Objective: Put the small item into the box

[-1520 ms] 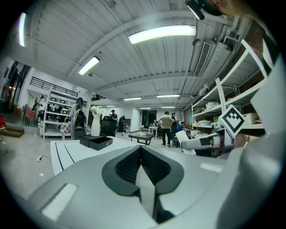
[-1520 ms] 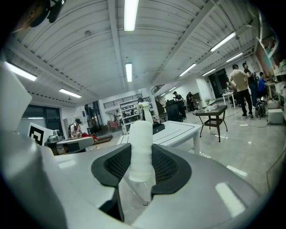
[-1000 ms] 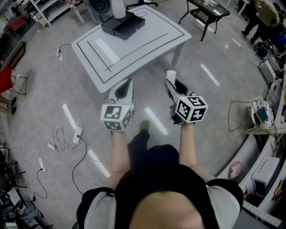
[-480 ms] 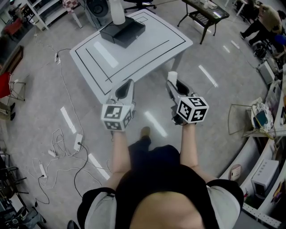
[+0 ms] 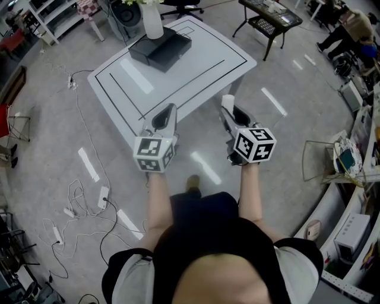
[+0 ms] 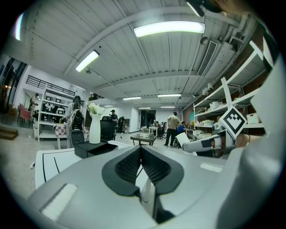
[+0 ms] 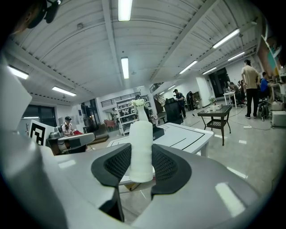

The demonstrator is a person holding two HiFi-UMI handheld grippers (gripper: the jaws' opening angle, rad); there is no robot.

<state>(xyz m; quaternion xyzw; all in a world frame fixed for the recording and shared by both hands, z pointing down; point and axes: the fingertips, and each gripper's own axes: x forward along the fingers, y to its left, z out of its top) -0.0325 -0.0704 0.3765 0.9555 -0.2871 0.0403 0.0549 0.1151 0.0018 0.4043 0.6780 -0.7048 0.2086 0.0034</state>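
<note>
A small white cylinder (image 5: 228, 99) stands upright between the pads of my right gripper (image 5: 227, 106), which is shut on it. In the right gripper view the white cylinder (image 7: 140, 138) fills the gap in the right gripper (image 7: 141, 157). The black open box (image 5: 159, 48) lies at the far end of the white table (image 5: 202, 65), beside a white vase (image 5: 152, 18). My left gripper (image 5: 170, 109) is held level with the right, over the table's near edge. In the left gripper view the left gripper (image 6: 140, 149) is shut and empty, and the box (image 6: 96, 148) lies ahead.
Cables and power strips (image 5: 89, 184) trail over the floor at the left. A black side table (image 5: 270, 21) stands beyond the white one at the right. Shelving with boxes (image 5: 353, 228) lines the right wall. People (image 5: 350, 21) stand far off.
The view has shifted forward: the table sits closer and both grippers, held as before, have come up to its near edge. The white cylinder stays gripped.
</note>
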